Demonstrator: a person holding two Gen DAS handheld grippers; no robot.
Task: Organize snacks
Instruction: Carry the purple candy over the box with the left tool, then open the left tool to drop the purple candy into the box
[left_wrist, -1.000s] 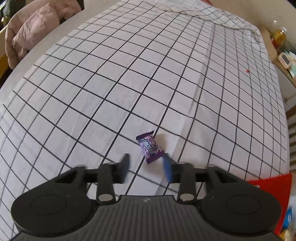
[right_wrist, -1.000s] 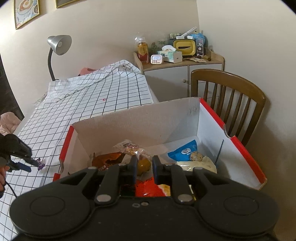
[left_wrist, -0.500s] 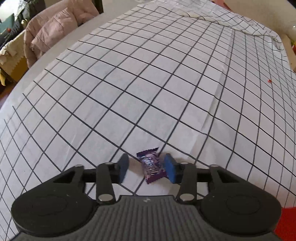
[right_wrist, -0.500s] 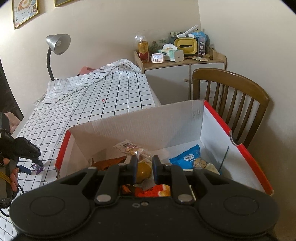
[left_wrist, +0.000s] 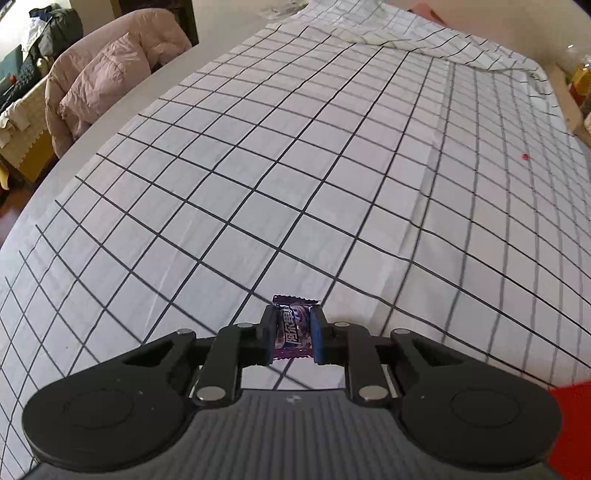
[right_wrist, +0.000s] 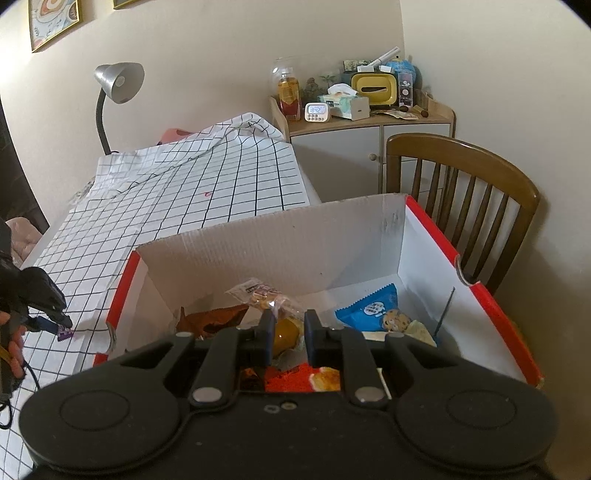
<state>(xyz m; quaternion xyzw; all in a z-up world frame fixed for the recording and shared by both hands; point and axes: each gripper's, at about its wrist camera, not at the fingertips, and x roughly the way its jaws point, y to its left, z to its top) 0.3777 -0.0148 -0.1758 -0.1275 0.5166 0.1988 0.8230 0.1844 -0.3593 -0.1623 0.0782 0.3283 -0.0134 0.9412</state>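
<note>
Currently the left gripper, a black two-finger tool with blue pads, is pressing both pads against a small purple foil-wrapped candy lying on the white tablecloth with a black grid, near the table's front edge; its jaws have just been closing around it. White characters are showing on the wrapper, too small to read. To do this pickup well, the person should probably be keeping the squeeze on the candy's firm middle, not the crimped ends, and lifting straight up so the cloth is not dragged.

Further right, at the table's right edge, a red-and-white cardboard box is holding other snacks, among them a blue cookie packet with unreadable print. The right gripper is hovering over the box with its jaws drawn together, apparently empty. Behind, a small digital clock on a cabinet seems to be reading 18:42.
</note>
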